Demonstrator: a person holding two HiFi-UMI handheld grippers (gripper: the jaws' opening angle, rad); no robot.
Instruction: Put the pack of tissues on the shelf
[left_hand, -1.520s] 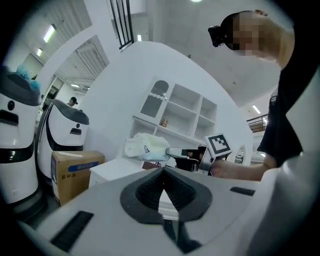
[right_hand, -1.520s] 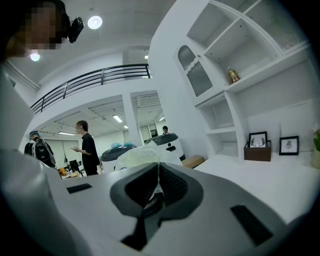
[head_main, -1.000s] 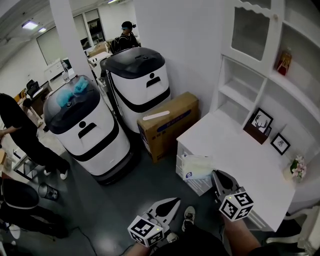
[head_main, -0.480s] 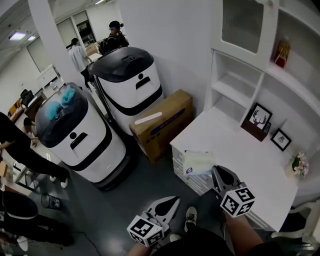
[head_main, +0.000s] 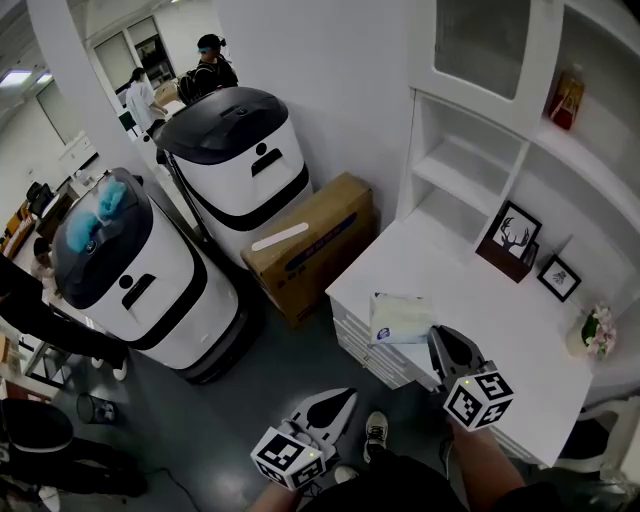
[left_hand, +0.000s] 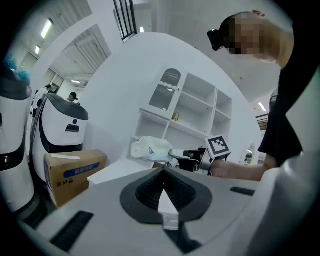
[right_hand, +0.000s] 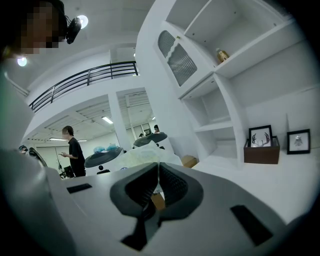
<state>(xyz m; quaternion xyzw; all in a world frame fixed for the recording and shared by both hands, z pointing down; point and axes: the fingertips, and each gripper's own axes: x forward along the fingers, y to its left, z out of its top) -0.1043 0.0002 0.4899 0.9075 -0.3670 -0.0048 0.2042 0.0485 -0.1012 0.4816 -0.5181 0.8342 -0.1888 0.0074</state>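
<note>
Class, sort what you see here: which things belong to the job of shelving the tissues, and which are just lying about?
For the job:
- tissues
- right tongs, shut on them
- shelf

Lying about:
- box
- deer picture
- small picture
- flowers
- near machine
- far machine
- left tongs, shut, idle

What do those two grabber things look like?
The left gripper and right gripper are pale grey, with pointed jaws lined by black ribbed pads. Each carries a white cube printed with black square markers.
</note>
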